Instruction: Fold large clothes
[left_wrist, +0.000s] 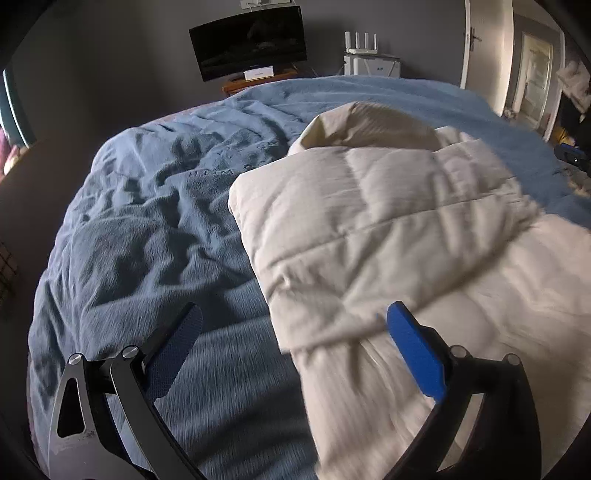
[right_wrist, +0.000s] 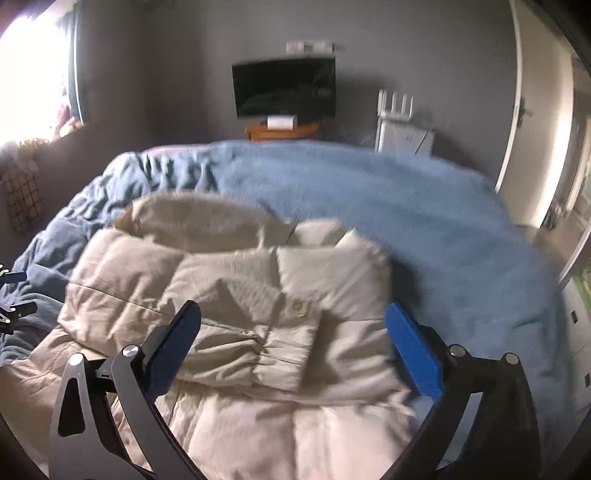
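Observation:
A cream quilted puffer coat (left_wrist: 384, 221) lies folded over on the blue bed cover (left_wrist: 147, 229). My left gripper (left_wrist: 295, 325) hovers above the coat's left edge, its jaws wide open and nothing between them. In the right wrist view the same coat (right_wrist: 236, 280) shows a folded sleeve with a small pale button or patch (right_wrist: 298, 307). Over it my right gripper (right_wrist: 293, 317) hangs open, holding nothing. At the left edge of that view the tips of the other gripper (right_wrist: 14, 291) peek in.
The blue bed cover (right_wrist: 424, 229) spreads wide around the coat. Beyond the bed stand a dark monitor (left_wrist: 249, 40) on a wooden stand, a white router (left_wrist: 364, 55), and a door (left_wrist: 487, 51) at the right. A bright window (right_wrist: 33, 66) is at the left.

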